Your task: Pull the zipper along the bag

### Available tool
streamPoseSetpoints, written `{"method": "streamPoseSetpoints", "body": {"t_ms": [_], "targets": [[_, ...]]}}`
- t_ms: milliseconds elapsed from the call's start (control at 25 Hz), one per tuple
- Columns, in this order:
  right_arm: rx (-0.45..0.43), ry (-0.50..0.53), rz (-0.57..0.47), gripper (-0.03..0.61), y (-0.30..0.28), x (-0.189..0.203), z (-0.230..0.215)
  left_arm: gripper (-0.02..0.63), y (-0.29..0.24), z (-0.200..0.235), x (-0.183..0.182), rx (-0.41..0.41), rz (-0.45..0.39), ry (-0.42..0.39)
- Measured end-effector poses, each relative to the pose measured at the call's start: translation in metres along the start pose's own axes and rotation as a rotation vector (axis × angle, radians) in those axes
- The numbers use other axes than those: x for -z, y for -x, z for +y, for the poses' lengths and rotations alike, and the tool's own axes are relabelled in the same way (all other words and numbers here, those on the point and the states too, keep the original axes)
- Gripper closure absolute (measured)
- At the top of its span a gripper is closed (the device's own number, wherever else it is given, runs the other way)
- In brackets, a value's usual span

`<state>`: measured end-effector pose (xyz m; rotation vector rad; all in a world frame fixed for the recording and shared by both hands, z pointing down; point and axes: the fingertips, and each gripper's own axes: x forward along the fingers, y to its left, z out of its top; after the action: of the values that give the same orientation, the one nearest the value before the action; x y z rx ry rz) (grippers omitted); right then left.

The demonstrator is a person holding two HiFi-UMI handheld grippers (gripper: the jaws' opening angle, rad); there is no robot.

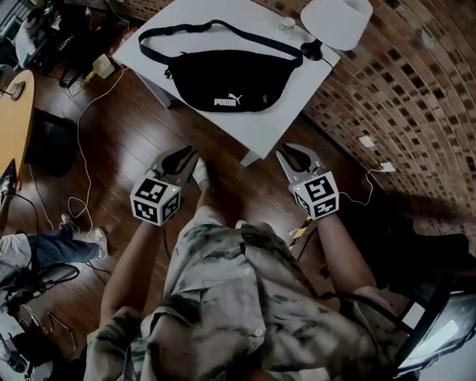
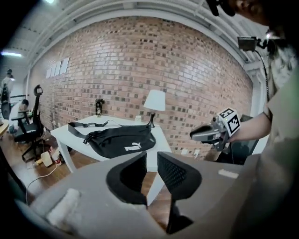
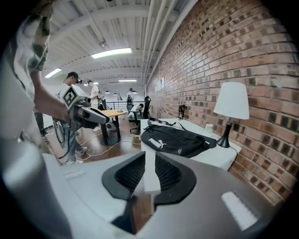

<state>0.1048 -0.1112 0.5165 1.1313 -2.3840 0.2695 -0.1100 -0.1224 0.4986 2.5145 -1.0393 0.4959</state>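
Note:
A black waist bag (image 1: pixel 230 78) with a white logo lies on the white table (image 1: pixel 282 111), its strap (image 1: pixel 186 30) looped toward the far side. Its zipper is too small to make out. Both grippers hang over the wooden floor in front of the table, well short of the bag. My left gripper (image 1: pixel 186 155) has a gap between its jaws and holds nothing; past its jaws the bag (image 2: pixel 119 140) lies ahead. My right gripper (image 1: pixel 297 152) stands open with a narrow gap, also empty, and the bag (image 3: pixel 177 140) lies beyond it.
A white lamp (image 1: pixel 335 18) and a small jar (image 1: pixel 287 24) stand at the table's far corner by the brick wall. Cables (image 1: pixel 82 149) trail over the floor at left, near a round wooden table (image 1: pixel 15 111). People stand in the background (image 3: pixel 72 88).

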Motion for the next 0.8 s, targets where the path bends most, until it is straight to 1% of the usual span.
{"method": "streamPoseSetpoints", "body": {"t_ms": [80, 160, 280, 360, 480, 600, 720, 800], "targets": [[-0.028, -0.005, -0.017, 0.508, 0.044, 0.007, 0.027, 0.539, 0.034, -0.052, -0.002, 0.028, -0.035, 0.022], [-0.048, -0.015, -0.04, 0.512, 0.084, 0.009, 0.053, 0.54, 0.066, -0.096, -0.002, 0.062, -0.053, 0.039], [-0.068, 0.006, -0.081, 0.515, 0.133, 0.003, 0.091, 0.54, 0.111, -0.145, -0.006, 0.097, -0.079, 0.032], [-0.068, 0.03, -0.108, 0.517, 0.157, -0.002, 0.113, 0.541, 0.135, -0.167, -0.009, 0.118, -0.095, 0.032], [-0.06, 0.033, -0.151, 0.517, 0.187, -0.008, 0.145, 0.541, 0.163, -0.19, -0.005, 0.151, -0.117, 0.024], [-0.048, 0.039, -0.164, 0.517, 0.212, -0.009, 0.18, 0.541, 0.187, -0.21, 0.0, 0.183, -0.134, 0.014], [-0.038, 0.051, -0.174, 0.518, 0.233, -0.006, 0.227, 0.541, 0.225, -0.232, 0.013, 0.205, -0.157, -0.018], [-0.031, 0.053, -0.18, 0.518, 0.247, -0.005, 0.262, 0.541, 0.256, -0.245, 0.025, 0.232, -0.18, -0.001]]}}
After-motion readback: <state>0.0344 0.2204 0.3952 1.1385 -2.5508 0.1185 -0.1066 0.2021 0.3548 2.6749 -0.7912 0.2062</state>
